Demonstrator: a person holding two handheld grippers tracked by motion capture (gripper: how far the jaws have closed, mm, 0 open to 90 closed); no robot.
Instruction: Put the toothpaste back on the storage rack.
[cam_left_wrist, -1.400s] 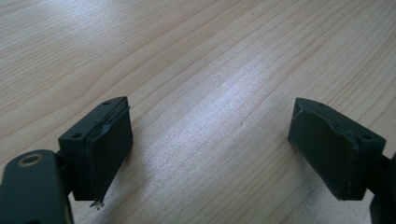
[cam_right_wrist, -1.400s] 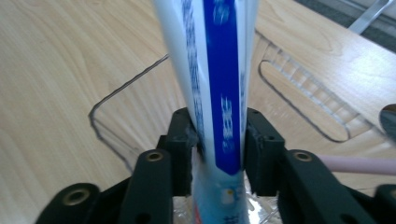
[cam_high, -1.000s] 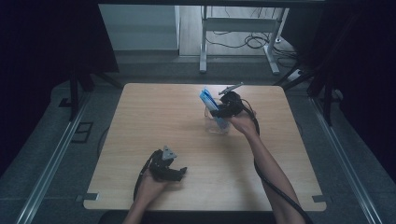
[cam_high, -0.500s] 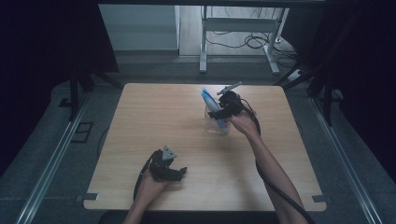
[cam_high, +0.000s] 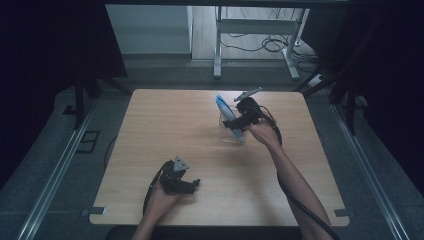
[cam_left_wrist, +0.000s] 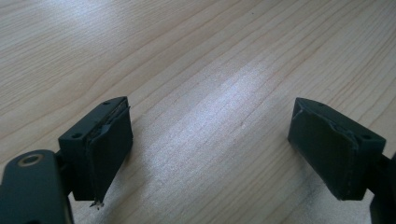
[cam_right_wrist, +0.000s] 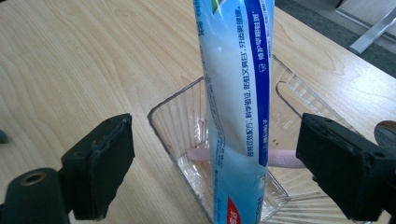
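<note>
The right gripper (cam_right_wrist: 212, 163) had just been opening, and the toothpaste tube (cam_right_wrist: 236, 93) stood loose between its jaws in the clear cup (cam_high: 233, 131) near the table's (cam_high: 150, 125) far edge. The tube leaned, maybe on the rim, so a bump while backing away could tip it. The left gripper (cam_left_wrist: 210, 154) rested open near the front edge, with bare wood all around.

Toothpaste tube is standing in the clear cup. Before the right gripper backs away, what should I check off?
1. Right gripper fingers clear of the toothpaste tube: ok, they have just been opening and a gap shows on both sides.
2. Tube inside the clear cup: ok, its lower end is within the walls.
3. Tube standing unaided: cannot tell; it leans slightly.
4. Pink item lies in the cup behind the tube: ok.
5. Left gripper open over bare table: ok.
</note>
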